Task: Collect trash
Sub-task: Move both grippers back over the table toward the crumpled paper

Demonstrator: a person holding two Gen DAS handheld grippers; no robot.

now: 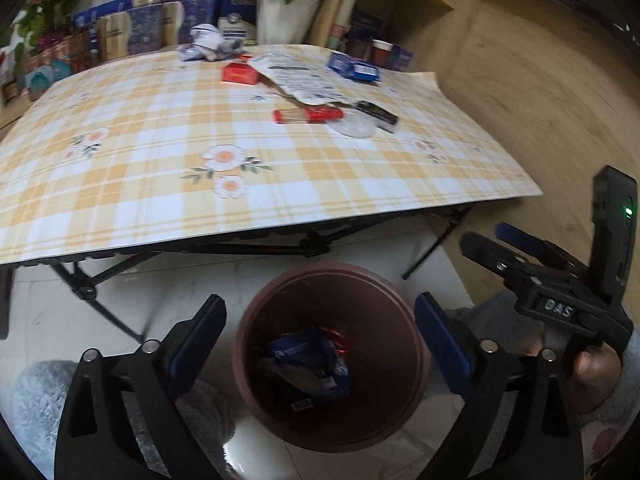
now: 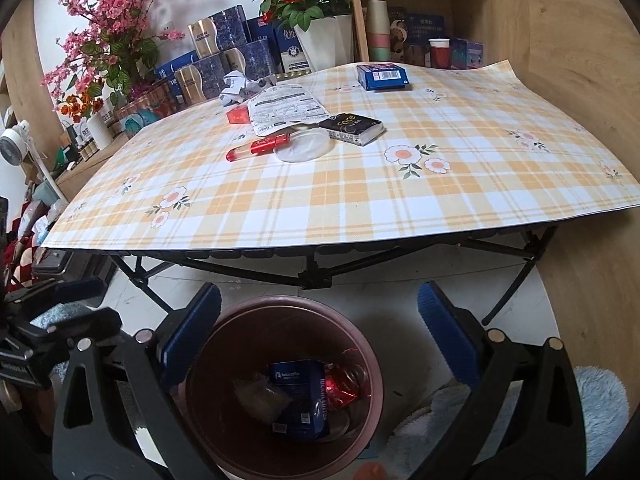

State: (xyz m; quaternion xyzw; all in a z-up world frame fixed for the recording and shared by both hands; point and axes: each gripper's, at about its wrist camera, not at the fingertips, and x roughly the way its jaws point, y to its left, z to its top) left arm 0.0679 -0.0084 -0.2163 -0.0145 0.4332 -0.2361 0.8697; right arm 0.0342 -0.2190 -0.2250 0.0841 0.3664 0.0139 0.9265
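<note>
A brown round bin (image 1: 400,344) (image 2: 360,344) stands on the floor before the table and holds a blue packet (image 1: 308,354) (image 2: 298,376) and red wrappers. My left gripper (image 1: 320,344) is open and empty above the bin. My right gripper (image 2: 320,340) is open and empty above it too; it also shows at the right of the left wrist view (image 1: 516,248). On the checked tablecloth (image 2: 360,208) lie a red tube (image 2: 256,146), a clear lid (image 2: 304,146), a black box (image 2: 354,126), a white packet (image 2: 282,108), a red box (image 2: 237,115), a blue box (image 2: 384,76) and crumpled paper (image 2: 236,86).
Flower pots, tins and boxes stand behind the table (image 2: 320,40). A wooden shelf (image 2: 420,32) with cups is at the back right. The folding table legs (image 2: 316,276) are just behind the bin. Fluffy fabric (image 2: 600,400) lies on the floor.
</note>
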